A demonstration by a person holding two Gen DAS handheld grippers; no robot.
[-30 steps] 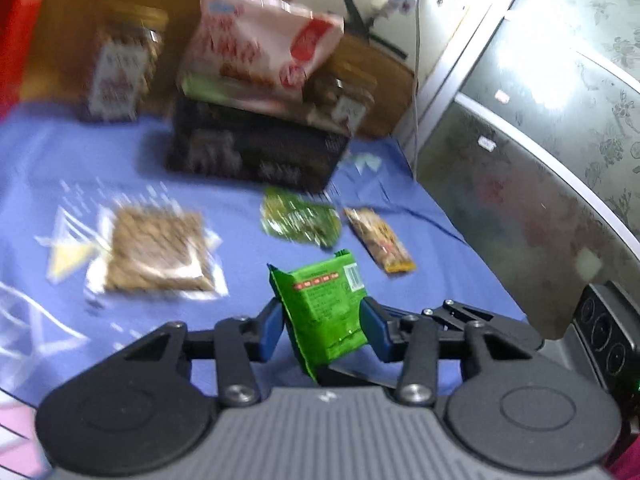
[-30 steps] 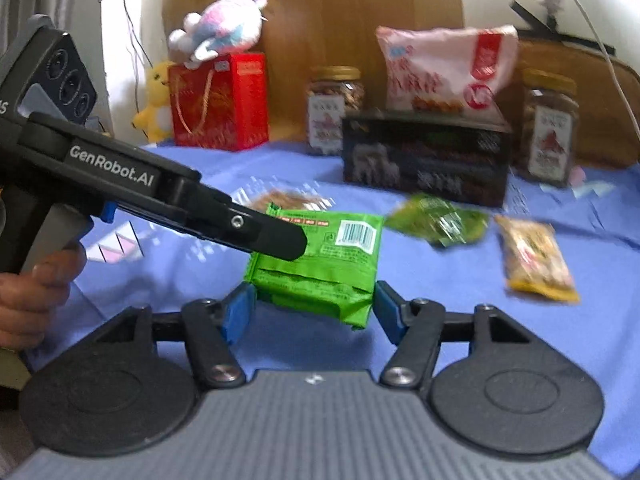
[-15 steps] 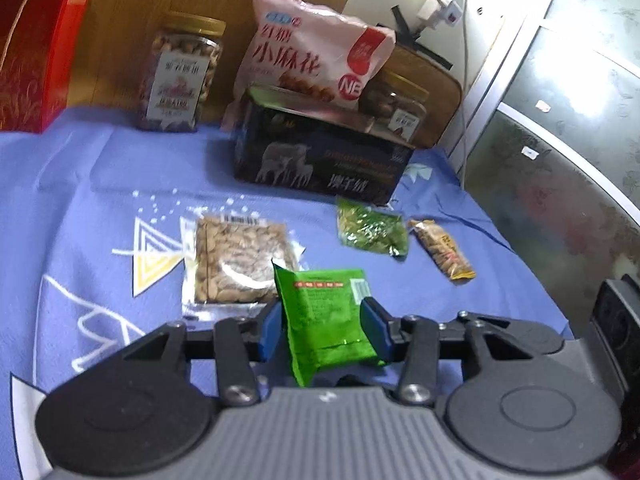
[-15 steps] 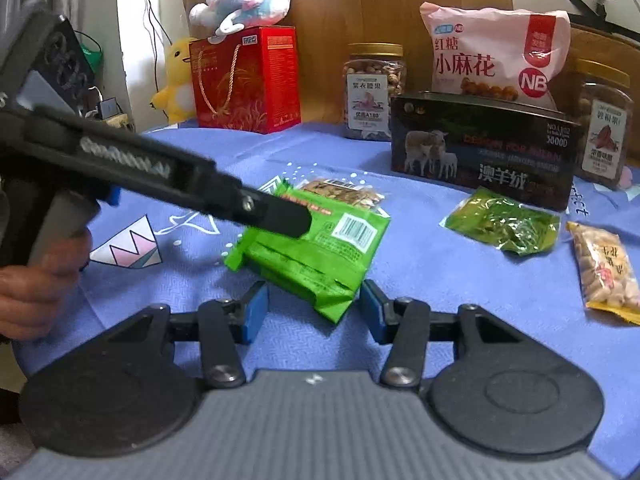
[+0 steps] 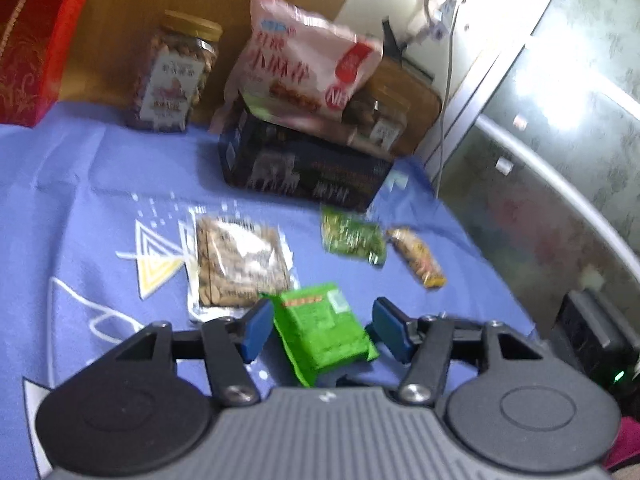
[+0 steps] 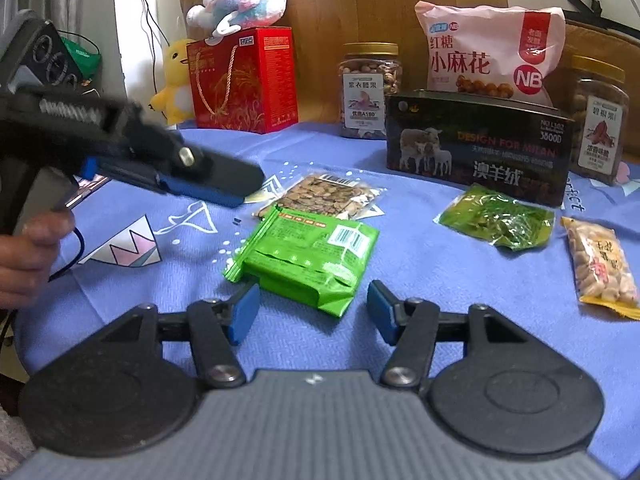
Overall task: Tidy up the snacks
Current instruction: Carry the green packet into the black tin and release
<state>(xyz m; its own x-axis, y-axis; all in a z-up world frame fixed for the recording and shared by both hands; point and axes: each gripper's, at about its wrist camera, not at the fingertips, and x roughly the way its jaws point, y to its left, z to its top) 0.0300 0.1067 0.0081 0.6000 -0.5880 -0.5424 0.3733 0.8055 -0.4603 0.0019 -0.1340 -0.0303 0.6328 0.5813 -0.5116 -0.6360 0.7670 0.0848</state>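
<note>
- Left wrist view: left hand-held gripper (image 5: 322, 330) has its jaws opening; the bright green snack packet (image 5: 322, 330) sits between the blue pads, close to the left pad, clear of the right one. Frame is motion-blurred.
- Ahead and slightly left of this gripper: clear nut packet (image 5: 240, 266) flat on the blue cloth (image 5: 88, 200) covering the counter.
- Ahead and right: dark green packet (image 5: 352, 236), with a yellow peanut packet (image 5: 416, 258) just beside it.
- Farther ahead: black box (image 5: 304, 168) carrying a pink bag (image 5: 304, 68); a nut jar (image 5: 172, 76) to its left.
- Right wrist view: right hand-held gripper (image 6: 310, 310) also has its jaws opening, pads spread; the near end of the bright green snack packet (image 6: 312, 258) lies on the cloth between and just ahead of them, no pad pressing on it.
- Up and left of this gripper: the left hand-held gripper (image 6: 224, 180), blurred, held by a hand (image 6: 28, 252), its tip above the cloth and apart from the packet.
- Far left ahead: red gift box (image 6: 244, 80) with a plush toy (image 6: 244, 0) on top.
</note>
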